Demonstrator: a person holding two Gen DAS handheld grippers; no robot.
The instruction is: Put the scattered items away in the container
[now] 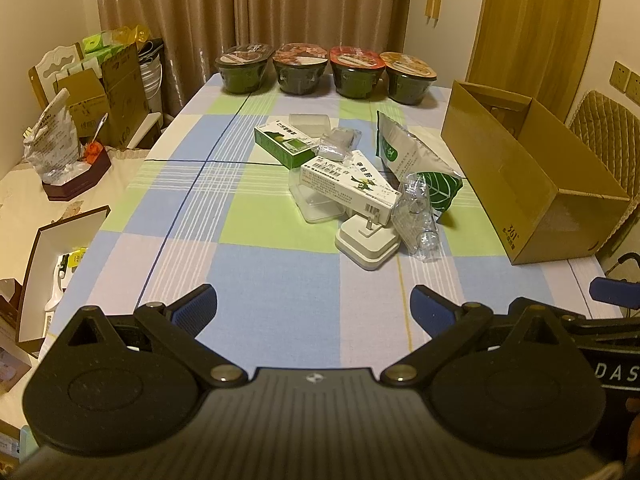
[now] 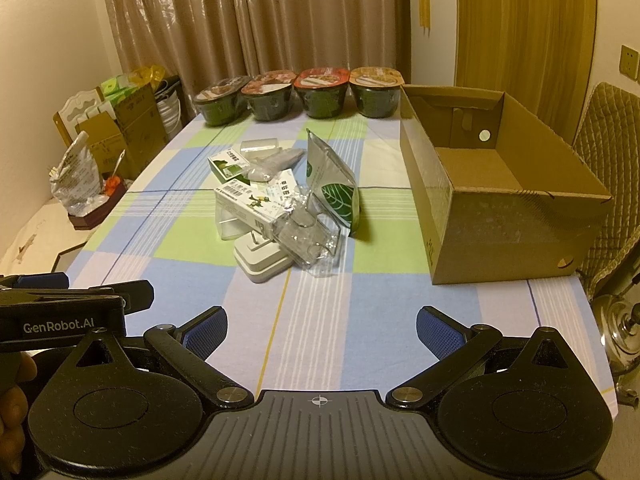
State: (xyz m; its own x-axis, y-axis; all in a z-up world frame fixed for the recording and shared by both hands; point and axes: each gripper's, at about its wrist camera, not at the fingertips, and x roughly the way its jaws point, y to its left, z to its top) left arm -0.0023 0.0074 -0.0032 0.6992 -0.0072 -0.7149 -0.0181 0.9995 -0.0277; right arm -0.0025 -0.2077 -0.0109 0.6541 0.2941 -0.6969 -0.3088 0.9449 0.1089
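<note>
Above the checked tablecloth [image 1: 280, 272], left tool [image 1: 314, 306] and right tool [image 2: 320, 328] hover side by side, both released and holding nothing.

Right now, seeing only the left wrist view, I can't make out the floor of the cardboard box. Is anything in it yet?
Observer: No. The right wrist view looks down into the cardboard box, and its floor is bare.
Reviewer: Is the right gripper holding anything?
Observer: No. The right gripper is open and empty.
Reviewer: Is there anything to the right of the box?
Observer: A shiny metal object sits beside the table, near its right corner. I can't tell what it is.
</note>
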